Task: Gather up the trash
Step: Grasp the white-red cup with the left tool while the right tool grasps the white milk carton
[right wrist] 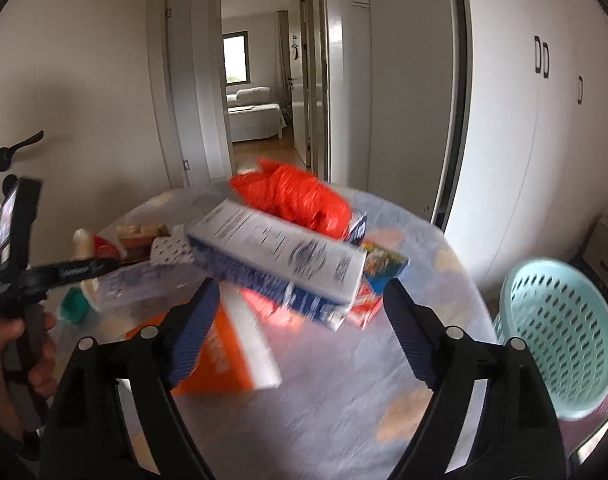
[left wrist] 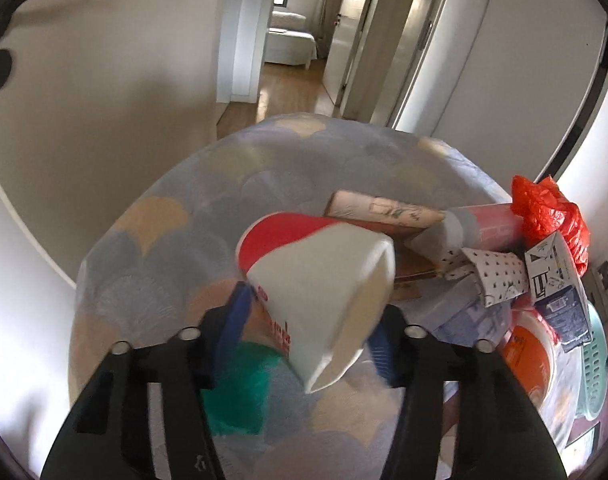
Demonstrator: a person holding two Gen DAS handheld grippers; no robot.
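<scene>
Table (left wrist: 152, 240) | left jaws grip cup (left wrist: 324, 280) | right jaws wide, blurred carton (right wrist: 280, 260) unheld

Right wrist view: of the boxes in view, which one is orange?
The orange and white box lying flat nearest the camera. The long box beyond it is blue and white, and the small box is multicoloured.

In the left wrist view a paper cup (left wrist: 320, 300) lies tilted at centre, between the fingers of the left tool (left wrist: 310, 344), over the table (left wrist: 152, 264). Behind it, right of centre, lie a flat packet (left wrist: 384, 210) and a bottle (left wrist: 480, 226). A crumpled bag (left wrist: 548, 216) sits at the right edge, a carton (left wrist: 556, 280) just below it. In the right wrist view the carton (right wrist: 280, 264) lies at centre before the bag (right wrist: 296, 196), beyond the right tool (right wrist: 300, 332). A basket (right wrist: 560, 336) stands at lower right, beside the table.
</scene>
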